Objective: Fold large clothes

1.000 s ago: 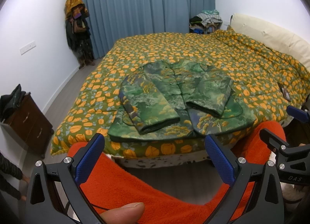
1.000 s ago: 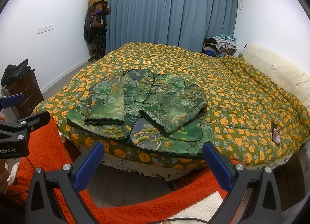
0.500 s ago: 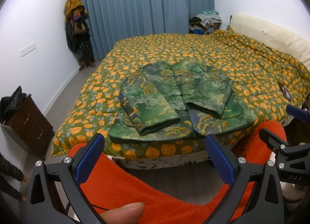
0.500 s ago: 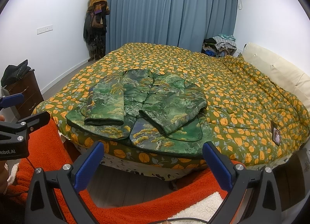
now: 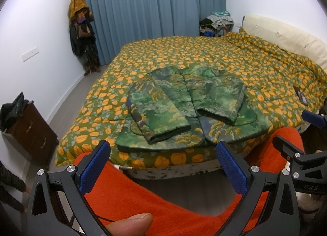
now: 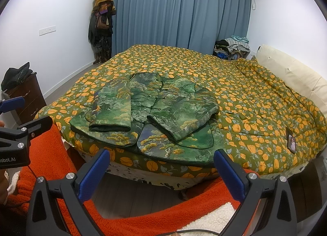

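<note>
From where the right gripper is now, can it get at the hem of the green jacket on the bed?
Probably yes. The right gripper is open and empty, and the green jacket lies flat at the near edge of the bed, hem toward it. Only open floor lies between; nothing covers the hem.

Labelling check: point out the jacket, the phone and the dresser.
jacket (image 6: pixel 163 101): right wrist view, buttoned front.
phone (image 6: pixel 291 141): right wrist view, its face, on the quilt.
dresser (image 5: pixel 32 127): left wrist view, drawer front.
</note>
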`<state>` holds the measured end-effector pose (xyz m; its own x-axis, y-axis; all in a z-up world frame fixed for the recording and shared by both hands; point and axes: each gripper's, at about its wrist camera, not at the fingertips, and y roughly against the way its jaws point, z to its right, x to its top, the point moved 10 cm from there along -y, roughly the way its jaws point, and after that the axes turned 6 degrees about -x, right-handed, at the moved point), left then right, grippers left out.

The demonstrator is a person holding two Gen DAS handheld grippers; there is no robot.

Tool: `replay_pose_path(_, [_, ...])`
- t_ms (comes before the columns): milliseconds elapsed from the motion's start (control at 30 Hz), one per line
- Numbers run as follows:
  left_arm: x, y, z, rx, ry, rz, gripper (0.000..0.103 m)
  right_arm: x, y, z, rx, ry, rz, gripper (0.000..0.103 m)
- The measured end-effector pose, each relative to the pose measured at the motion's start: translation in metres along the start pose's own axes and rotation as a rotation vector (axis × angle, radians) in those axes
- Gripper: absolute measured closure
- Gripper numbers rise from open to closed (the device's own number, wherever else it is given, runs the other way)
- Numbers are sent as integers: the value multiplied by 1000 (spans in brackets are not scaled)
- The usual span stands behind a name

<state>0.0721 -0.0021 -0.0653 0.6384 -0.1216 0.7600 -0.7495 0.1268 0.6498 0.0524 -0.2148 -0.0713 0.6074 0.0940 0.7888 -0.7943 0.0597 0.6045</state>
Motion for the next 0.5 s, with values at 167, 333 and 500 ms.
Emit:
replay_pose_path(167, [0,0,-1,0,-2,2,0,0,0,0,-1,1,0,0])
replay_pose_path(333, [1,-2,-3,1,-3,-1,0,-1,0,0,0,3,0,0])
replay_pose_path(500, [3,-4,-6,2,-5,2,0,-1,-1,0,-1,3,1,0])
